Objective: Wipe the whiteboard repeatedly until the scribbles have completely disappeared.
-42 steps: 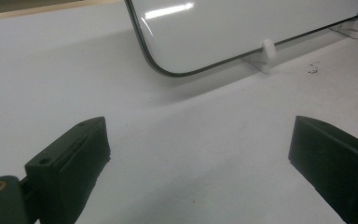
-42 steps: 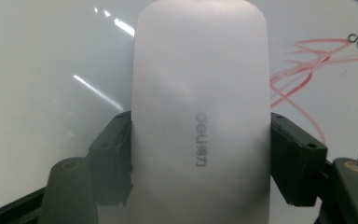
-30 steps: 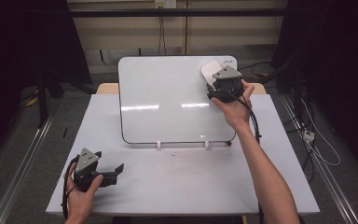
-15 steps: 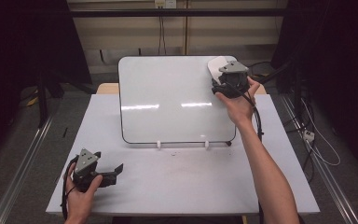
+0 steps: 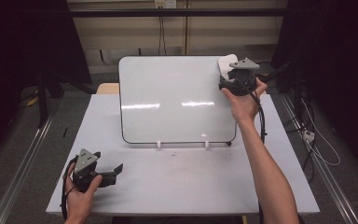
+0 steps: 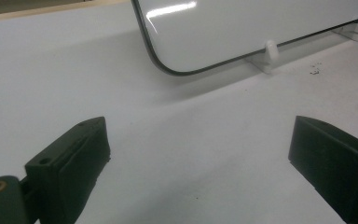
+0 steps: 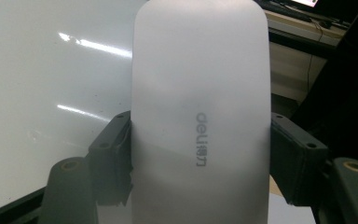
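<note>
- Nearest, at about 7 o'clock on the counter [image 5: 182, 186], the left hand-held gripper [image 5: 114, 170] rests low in the person's left hand, jaws spread wide with nothing between them; the left gripper view shows bare counter between the two black jaws and the lower corner of the whiteboard [image 6: 242, 32] beyond.
- It sits just where it sat a second ago, so it plays no part in the work for now.
- In the middle stands the whiteboard [image 5: 177, 100], tilted back on its small white feet [image 5: 159, 144], its face wiped clean as far as the glare lets one tell.
- Farthest, at about 1 o'clock, the right hand-held gripper [image 5: 226, 77] is clamped on the white eraser [image 5: 225, 65], jaws pressing its two long sides; the right gripper view shows the eraser [image 7: 198, 112] standing up between them, printed logo facing the camera.
- Over the last second this gripper has carried the eraser from the board's right part up and outward to its top right corner, where it now overhangs the edge.
- That reads as the end of a wiping stroke: either the wiping is done, or a return pass follows.
</note>
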A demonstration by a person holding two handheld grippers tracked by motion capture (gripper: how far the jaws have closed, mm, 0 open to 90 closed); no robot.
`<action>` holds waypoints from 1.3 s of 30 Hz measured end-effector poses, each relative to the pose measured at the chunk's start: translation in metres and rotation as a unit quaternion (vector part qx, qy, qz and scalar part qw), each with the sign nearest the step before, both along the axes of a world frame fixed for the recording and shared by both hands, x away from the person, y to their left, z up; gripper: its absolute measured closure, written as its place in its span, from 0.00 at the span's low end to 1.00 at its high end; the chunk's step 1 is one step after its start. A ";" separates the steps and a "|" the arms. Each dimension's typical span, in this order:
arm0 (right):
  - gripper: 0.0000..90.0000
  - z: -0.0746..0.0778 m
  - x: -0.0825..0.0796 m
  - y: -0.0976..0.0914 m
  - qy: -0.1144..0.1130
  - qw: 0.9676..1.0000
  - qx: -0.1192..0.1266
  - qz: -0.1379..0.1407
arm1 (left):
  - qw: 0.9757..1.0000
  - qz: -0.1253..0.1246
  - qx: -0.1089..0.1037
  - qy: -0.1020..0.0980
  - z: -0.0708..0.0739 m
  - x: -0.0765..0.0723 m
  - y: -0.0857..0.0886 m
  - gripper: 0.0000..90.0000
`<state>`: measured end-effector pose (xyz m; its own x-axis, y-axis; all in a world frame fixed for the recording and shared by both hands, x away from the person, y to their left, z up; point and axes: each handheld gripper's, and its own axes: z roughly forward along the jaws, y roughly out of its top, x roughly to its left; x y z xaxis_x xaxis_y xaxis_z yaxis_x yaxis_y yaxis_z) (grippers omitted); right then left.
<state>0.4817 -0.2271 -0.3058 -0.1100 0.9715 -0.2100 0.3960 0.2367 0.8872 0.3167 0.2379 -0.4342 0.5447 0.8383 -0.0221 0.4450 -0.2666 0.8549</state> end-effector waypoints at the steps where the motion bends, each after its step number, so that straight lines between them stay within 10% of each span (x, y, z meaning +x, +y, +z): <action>1: 0.35 0.000 0.000 0.001 0.001 1.000 -0.001 -0.002 | 1.000 0.000 0.000 0.000 0.000 0.000 0.000 0.06; 39: 0.35 -0.052 -0.040 0.028 0.014 0.999 -0.017 0.048 | 1.000 -0.002 0.005 0.000 -0.001 0.001 -0.004 0.06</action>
<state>0.4416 -0.1991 -0.3579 -0.2093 0.9483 -0.2387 0.3949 0.3053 0.8665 0.3181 0.2341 -0.4352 0.5478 0.8365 -0.0141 0.4436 -0.2762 0.8526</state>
